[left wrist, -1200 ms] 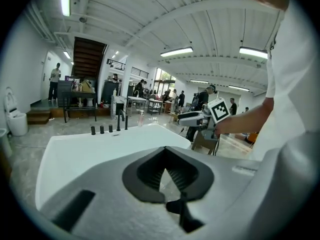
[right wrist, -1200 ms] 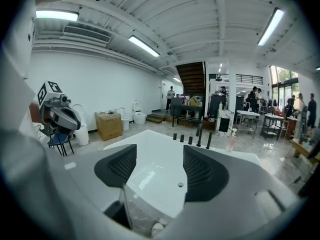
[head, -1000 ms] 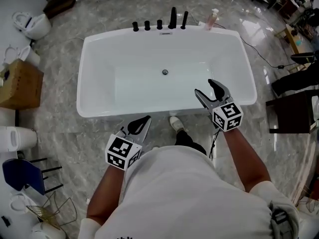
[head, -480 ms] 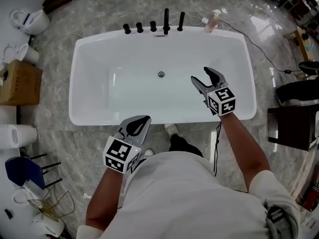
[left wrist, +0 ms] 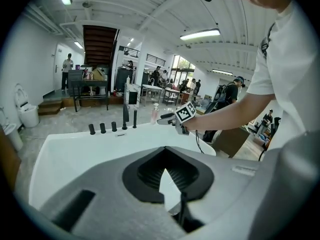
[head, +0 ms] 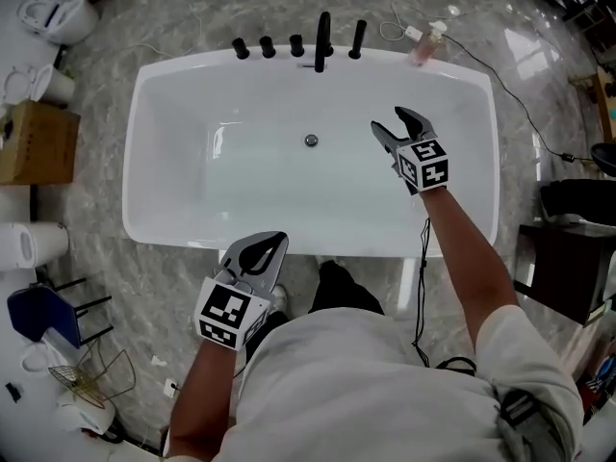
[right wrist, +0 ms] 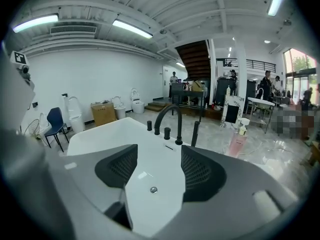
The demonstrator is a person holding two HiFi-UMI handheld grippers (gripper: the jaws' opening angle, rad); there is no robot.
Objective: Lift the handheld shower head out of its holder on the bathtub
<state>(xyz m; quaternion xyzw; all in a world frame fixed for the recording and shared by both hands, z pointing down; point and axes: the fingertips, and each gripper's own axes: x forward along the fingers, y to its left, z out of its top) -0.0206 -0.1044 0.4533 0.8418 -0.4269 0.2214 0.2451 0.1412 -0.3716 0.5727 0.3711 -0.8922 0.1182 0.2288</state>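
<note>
While the right gripper [head: 390,121] has pushed further toward 12 o'clock than half a second ago, it isn't at the fixtures yet. It hovers over the basin of the bathtub [head: 168,181], about 2 o'clock from the drain [head: 311,140]. Its jaws are spread wide with nothing between them; its own view looks straight through the gap at bare tub floor and the drain.

The handheld shower head [head: 358,38] is unchanged: upright in its holder on the far rim at 12 o'clock, just beside the arched spout [head: 322,38] on its 3 o'clock side. Three black knobs [head: 267,46] line up on the spout's 9 o'clock side. The shower head sits roughly 11 o'clock from the right jaw tips, well apart from them.

A pink pump bottle [head: 423,46] stands by the far rim, 3 o'clock of the shower head; can't tell whether it is on the rim or behind it.

The left gripper [head: 260,242] is in the same spot as before, by the near rim around 7 o'clock, outside the basin. Its jaw tips meet, leaving only a thin sliver behind them, and it is empty.
</note>
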